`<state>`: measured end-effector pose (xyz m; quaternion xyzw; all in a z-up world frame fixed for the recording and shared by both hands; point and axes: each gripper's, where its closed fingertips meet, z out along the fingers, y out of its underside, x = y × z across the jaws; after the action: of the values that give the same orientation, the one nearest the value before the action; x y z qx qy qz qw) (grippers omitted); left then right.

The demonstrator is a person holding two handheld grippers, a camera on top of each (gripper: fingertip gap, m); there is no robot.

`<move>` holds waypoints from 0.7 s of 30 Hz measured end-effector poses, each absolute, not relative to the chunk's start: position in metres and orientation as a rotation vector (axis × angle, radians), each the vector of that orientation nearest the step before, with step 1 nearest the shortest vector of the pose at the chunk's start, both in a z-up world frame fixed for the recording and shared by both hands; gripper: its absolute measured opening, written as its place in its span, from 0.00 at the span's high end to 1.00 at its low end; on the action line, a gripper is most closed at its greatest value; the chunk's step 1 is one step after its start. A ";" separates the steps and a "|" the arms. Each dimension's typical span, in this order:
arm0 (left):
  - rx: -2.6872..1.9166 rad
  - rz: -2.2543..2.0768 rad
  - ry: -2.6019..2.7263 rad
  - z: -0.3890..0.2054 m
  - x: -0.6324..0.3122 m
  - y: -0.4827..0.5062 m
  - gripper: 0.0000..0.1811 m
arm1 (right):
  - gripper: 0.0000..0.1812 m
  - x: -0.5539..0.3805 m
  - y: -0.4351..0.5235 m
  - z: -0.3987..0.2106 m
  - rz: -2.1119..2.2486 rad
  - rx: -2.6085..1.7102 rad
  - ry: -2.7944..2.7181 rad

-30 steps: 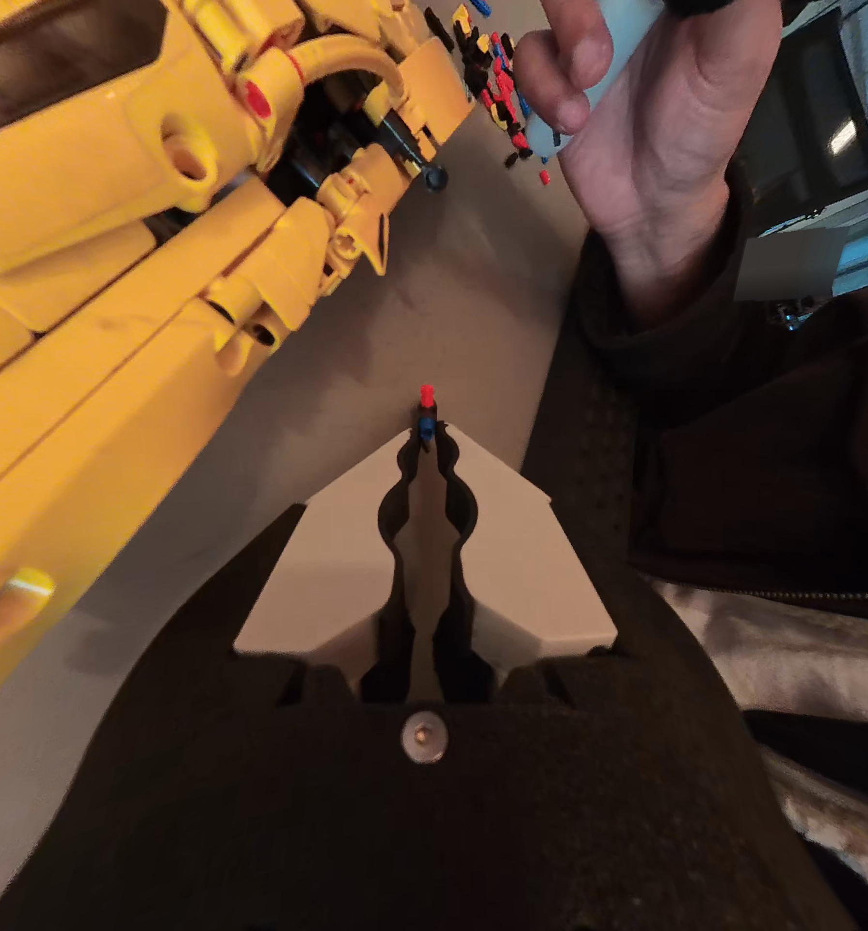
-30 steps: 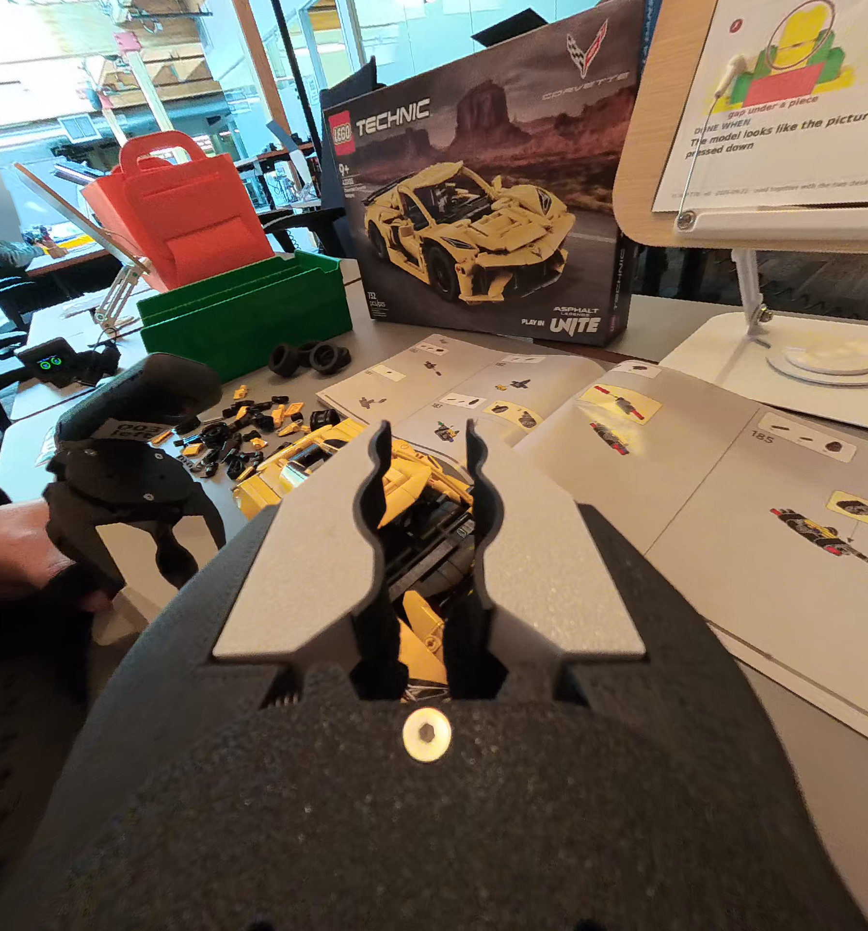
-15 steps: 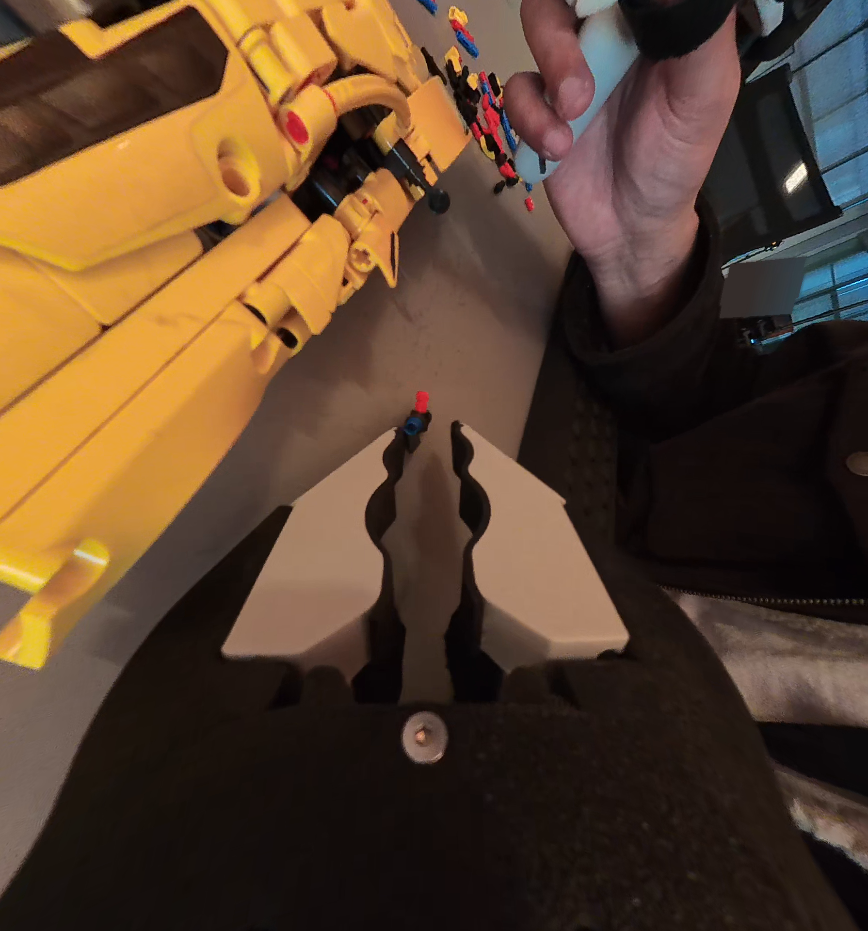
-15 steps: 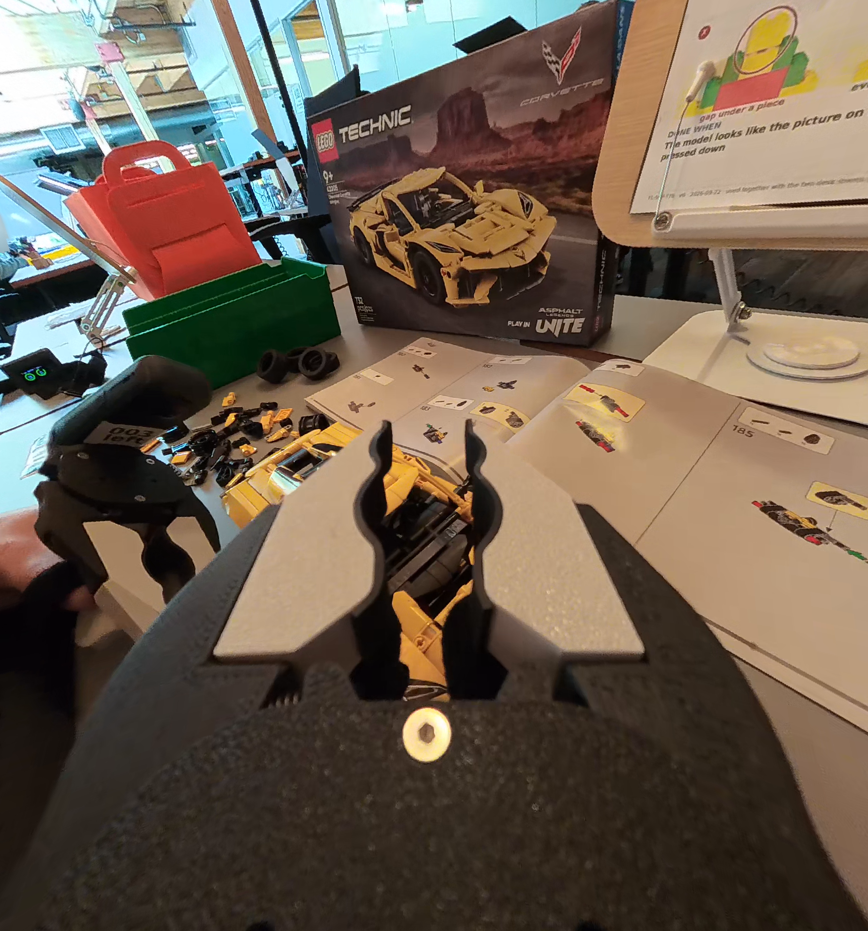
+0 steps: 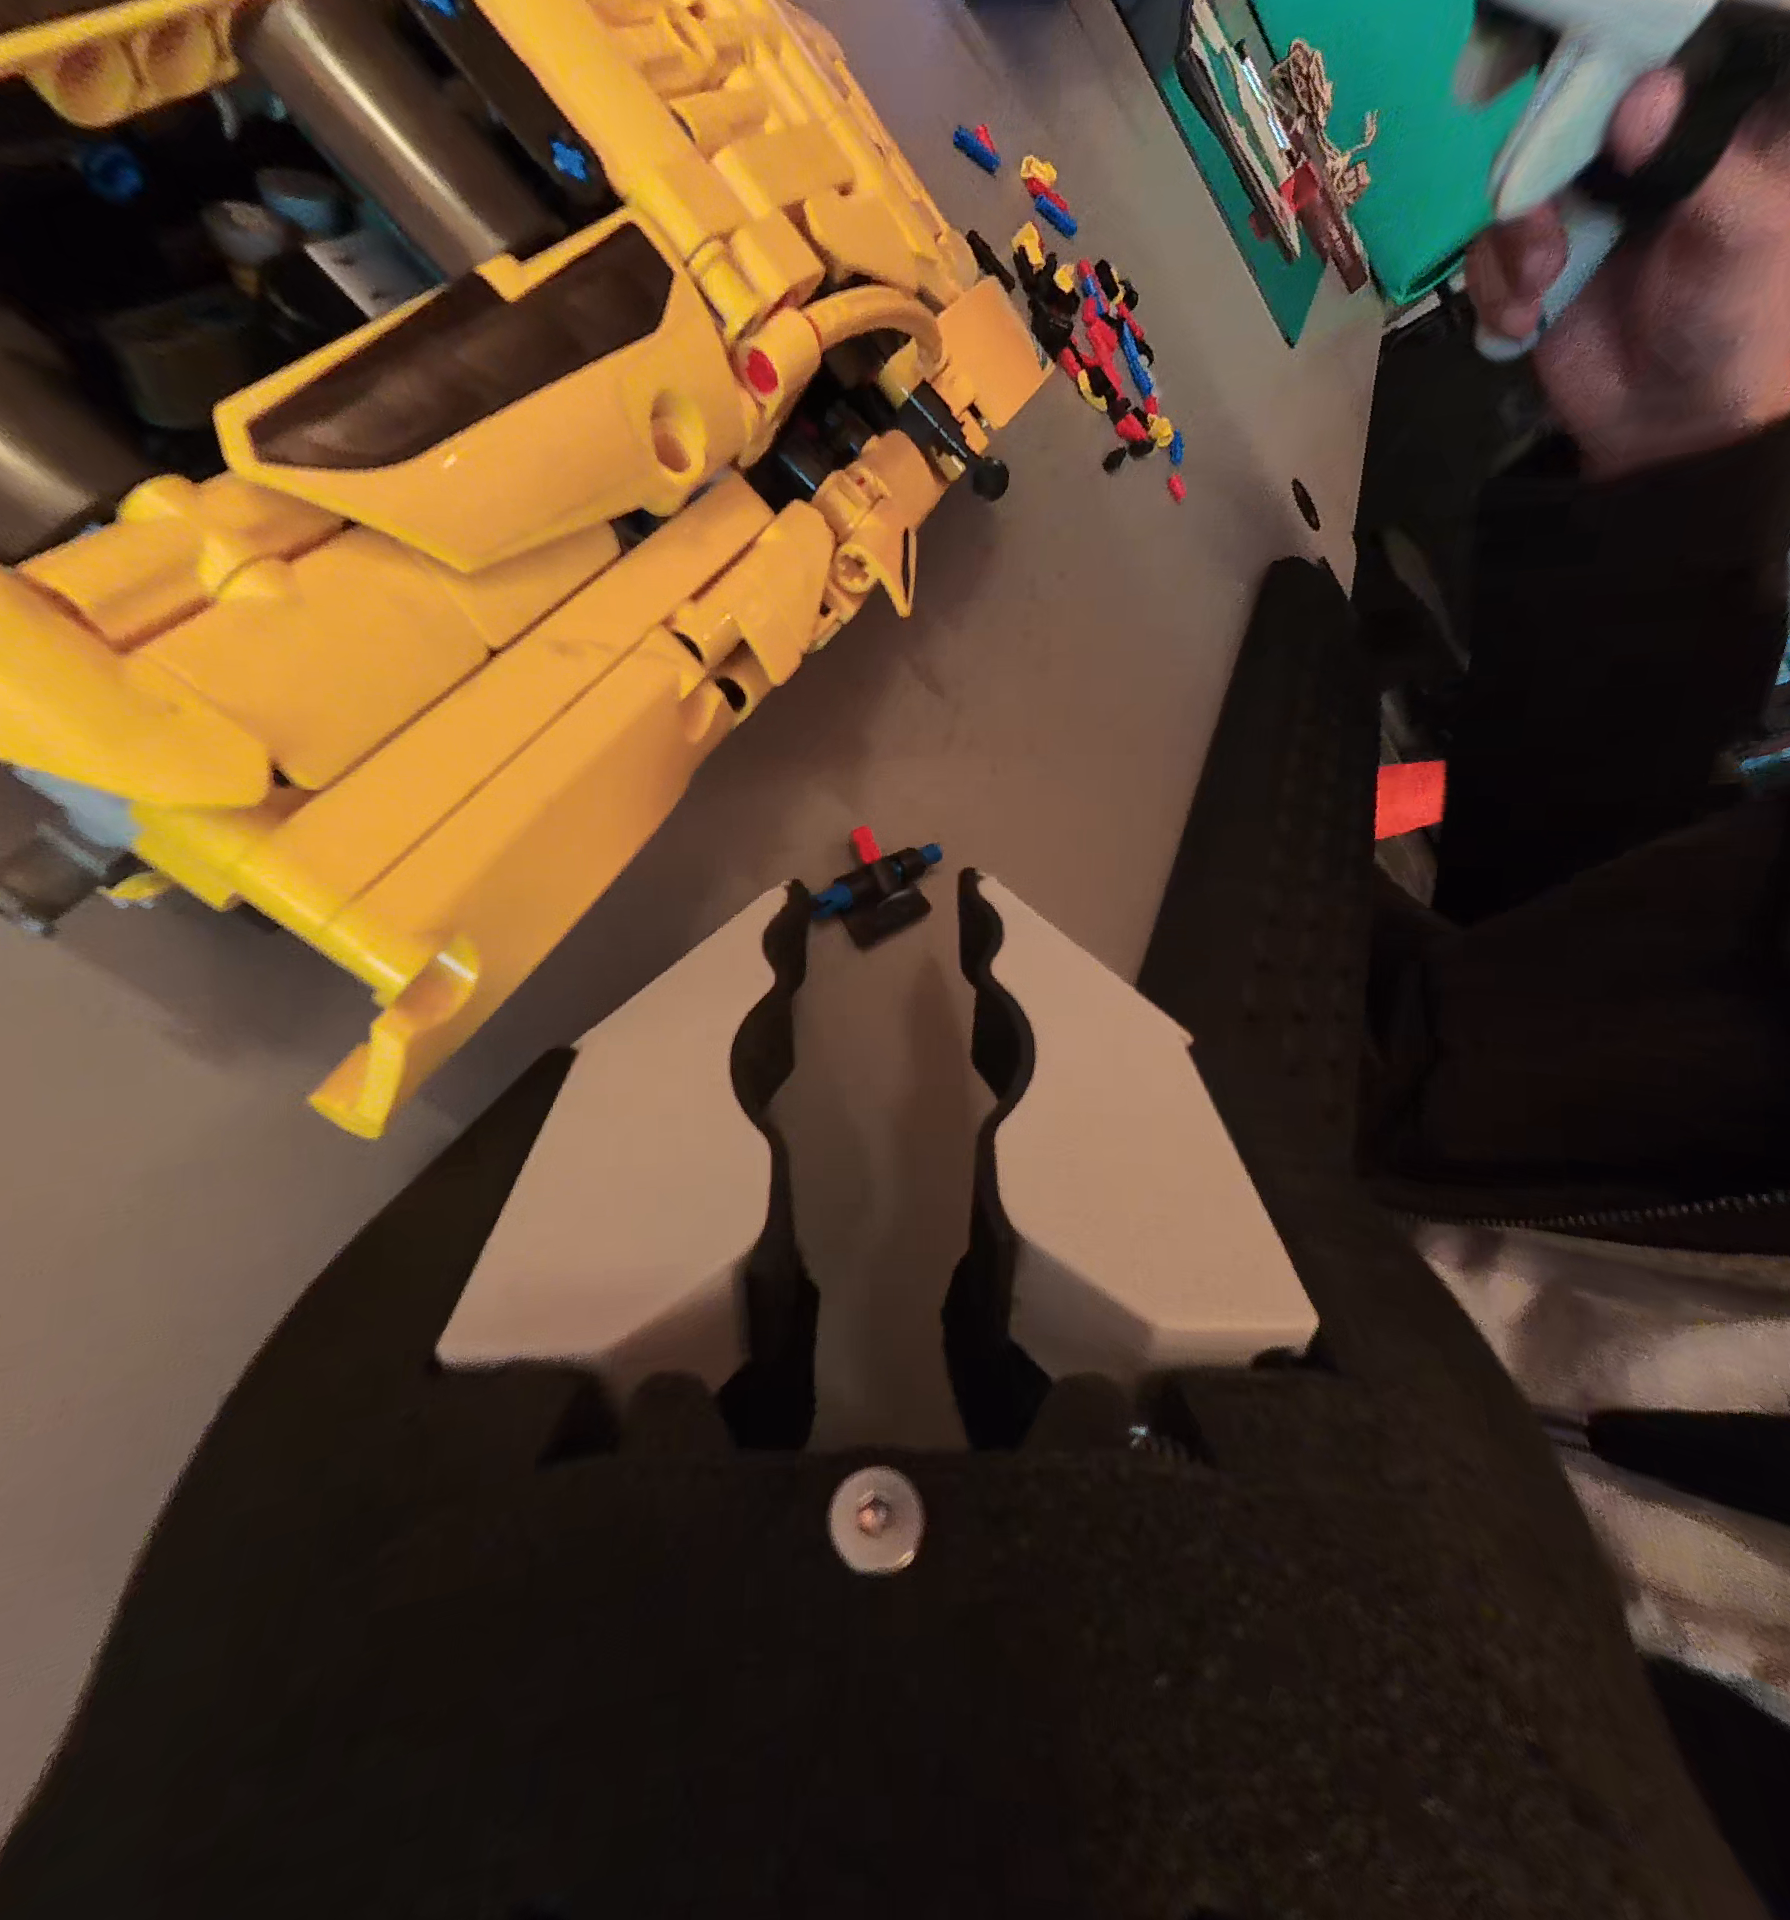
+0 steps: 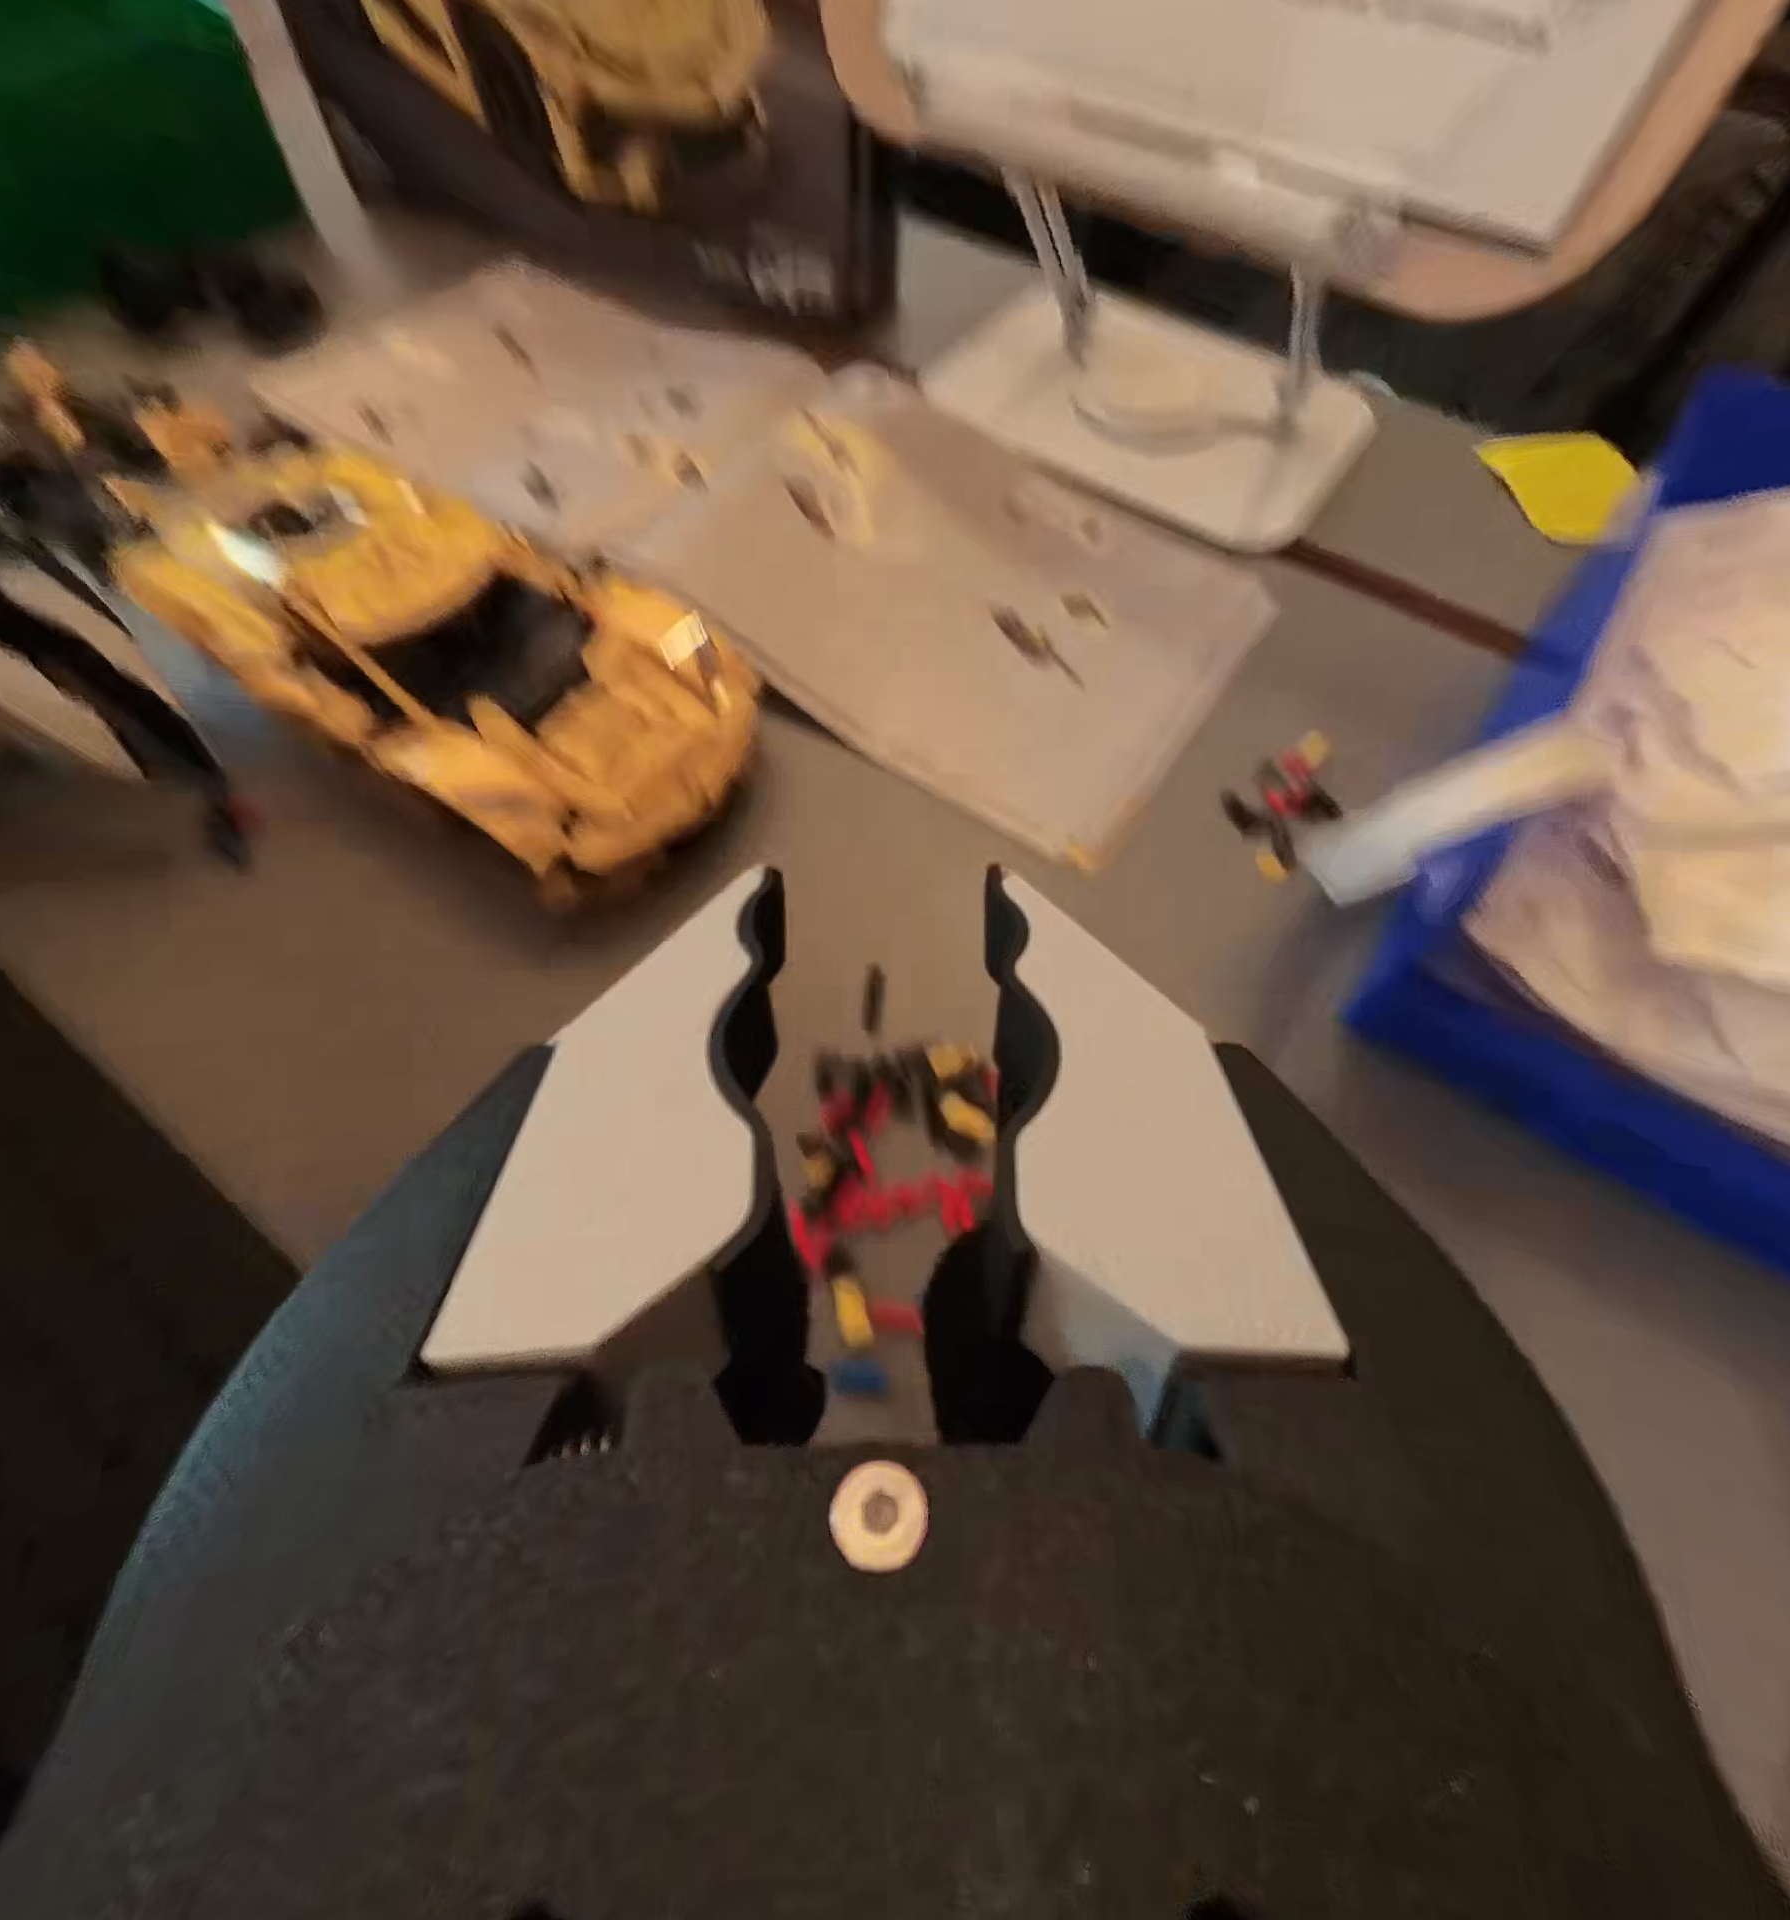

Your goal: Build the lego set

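Yellow car model (image 5: 371, 582) fills the far left of my left wrist view, sitting on the grey table (image 5: 1026, 675).
My left gripper (image 5: 875, 888) is spread apart and empty, a small black, blue and red piece (image 5: 875, 883) lying loose on the table between its tips. My right gripper (image 6: 875, 883) also gapes, holding nothing, above a blurred scatter of small parts (image 6: 891, 1143).

A model car (image 6: 434, 665) sits on the table (image 6: 351, 987), instruction booklet (image 6: 922, 665) behind it, loose pieces (image 6: 891, 1143) to its right.
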<state>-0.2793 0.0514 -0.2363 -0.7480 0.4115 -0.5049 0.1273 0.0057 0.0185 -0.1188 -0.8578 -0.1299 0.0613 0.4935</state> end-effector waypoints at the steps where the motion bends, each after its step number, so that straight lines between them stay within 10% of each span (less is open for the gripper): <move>1: -2.175 -1.452 1.194 -0.237 -0.280 0.053 0.84 | 0.81 0.017 0.003 -0.134 0.093 -2.125 -0.334; 21: -1.755 -1.089 0.613 -0.152 -0.349 0.165 0.85 | 0.91 0.066 -0.040 -0.247 -0.017 -2.327 -0.322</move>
<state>-0.3493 0.1648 -0.1517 -0.7172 0.2507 -0.4452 0.4738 0.0665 -0.0395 -0.2467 -0.9137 -0.1265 -0.0068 0.3861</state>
